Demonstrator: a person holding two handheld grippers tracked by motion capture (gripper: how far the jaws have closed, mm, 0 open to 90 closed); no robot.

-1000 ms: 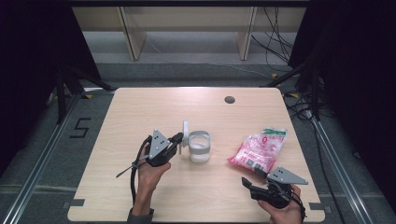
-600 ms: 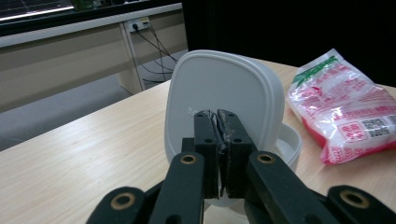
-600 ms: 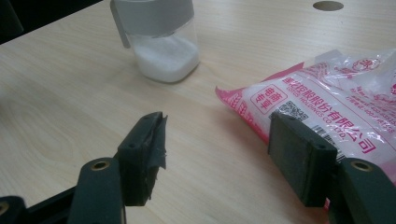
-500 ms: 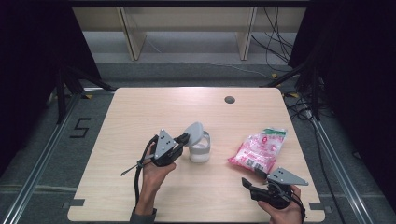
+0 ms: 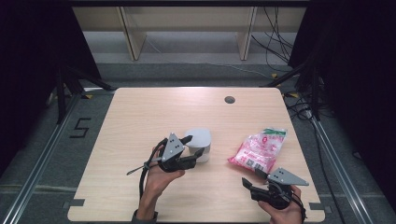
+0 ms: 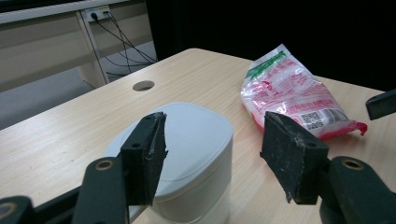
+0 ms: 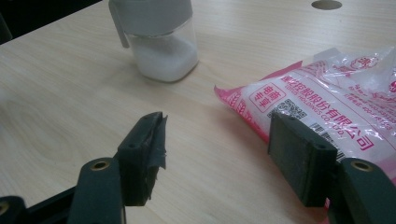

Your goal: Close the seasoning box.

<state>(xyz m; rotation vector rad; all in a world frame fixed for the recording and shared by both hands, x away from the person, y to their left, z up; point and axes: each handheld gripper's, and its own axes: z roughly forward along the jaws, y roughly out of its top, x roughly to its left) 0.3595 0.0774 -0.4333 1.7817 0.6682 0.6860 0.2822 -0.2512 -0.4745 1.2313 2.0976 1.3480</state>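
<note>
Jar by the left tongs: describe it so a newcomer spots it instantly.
On the light wooden table, look near the middle, just ahead of the left tongs. The jar stands upright there: clear walls, white granules inside, a rounded white lid closed on top. Its neighbour, the pink printed bag, lies flat.

You are working at a pale wood tabletop [image 5: 140, 121] with rounded corners, and two things lie on it. A small clear jar [image 5: 200, 145] with a closed white lid stands upright near the middle, a little nearer your edge than the far one; white granules fill its lower part. A pink and white plastic bag [image 5: 259, 150] with printed text and a green band at its far end lies flat towards the right edge, well apart from the jar. A round cable hole [image 5: 229, 99] is set in the tabletop near the far edge, right of centre.
</note>
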